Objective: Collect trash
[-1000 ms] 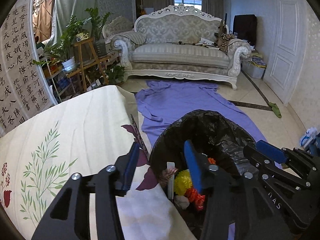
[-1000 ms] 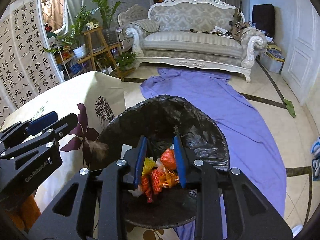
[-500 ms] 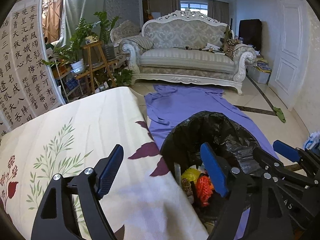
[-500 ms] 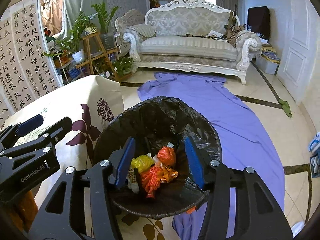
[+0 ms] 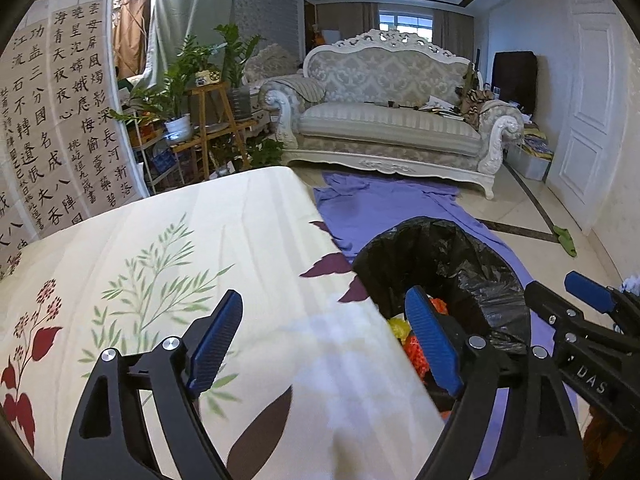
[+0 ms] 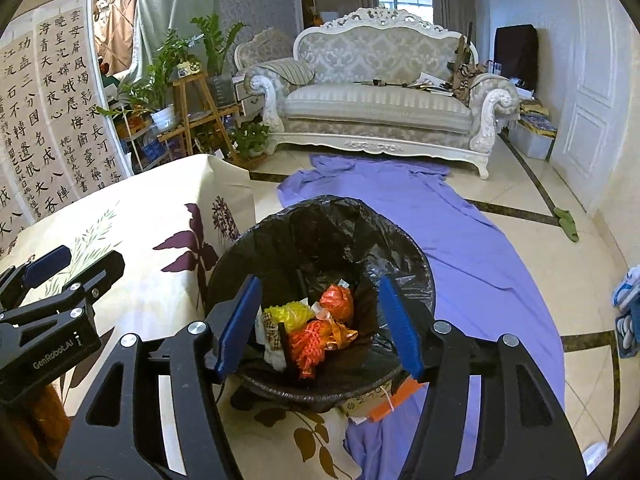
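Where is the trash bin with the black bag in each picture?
Left wrist view: the trash bin sits lower right, beside the flowered tablecloth, partly behind the gripper's right finger.
Right wrist view: the trash bin sits bottom centre, colourful trash inside.
Shared landmark: the white sofa at the back, with the purple cloth on the floor leading to the bin.

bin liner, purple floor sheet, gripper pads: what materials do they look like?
Bin liner: thin black plastic film, glossy, crinkled with sharp highlights. Purple sheet: woven fabric, matte, soft folds and rumpled edges. Pads: blue, finely ribbed, probably rubber or soft plastic; the frames can't settle which.
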Demonstrator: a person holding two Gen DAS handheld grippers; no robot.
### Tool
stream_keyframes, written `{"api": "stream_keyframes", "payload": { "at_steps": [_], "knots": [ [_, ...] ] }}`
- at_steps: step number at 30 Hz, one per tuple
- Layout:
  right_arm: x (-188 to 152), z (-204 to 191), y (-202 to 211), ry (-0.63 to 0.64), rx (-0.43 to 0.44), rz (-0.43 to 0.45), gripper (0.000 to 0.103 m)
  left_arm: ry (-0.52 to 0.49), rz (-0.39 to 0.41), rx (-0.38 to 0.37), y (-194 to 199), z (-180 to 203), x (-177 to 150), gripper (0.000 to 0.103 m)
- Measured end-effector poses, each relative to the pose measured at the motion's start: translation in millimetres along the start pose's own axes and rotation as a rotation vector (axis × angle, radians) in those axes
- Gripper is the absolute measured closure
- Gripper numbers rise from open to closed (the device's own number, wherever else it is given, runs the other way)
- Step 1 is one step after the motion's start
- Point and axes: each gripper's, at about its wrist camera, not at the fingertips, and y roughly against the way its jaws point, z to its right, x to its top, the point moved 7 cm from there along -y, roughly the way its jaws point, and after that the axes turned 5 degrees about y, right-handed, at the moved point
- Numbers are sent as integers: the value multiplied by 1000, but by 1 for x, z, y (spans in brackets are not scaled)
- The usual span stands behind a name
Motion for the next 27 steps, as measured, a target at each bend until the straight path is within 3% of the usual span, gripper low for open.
{"api": "stream_keyframes", "payload": {
  "at_steps": [2, 27],
  "knots": [
    [0, -1, 6, 4, -2, 12, 37, 1, 3, 4, 5, -2, -2, 21],
    [-2, -3, 24, 10, -5, 39, 37, 20, 19, 15, 18, -13, -9, 21]
  ]
}}
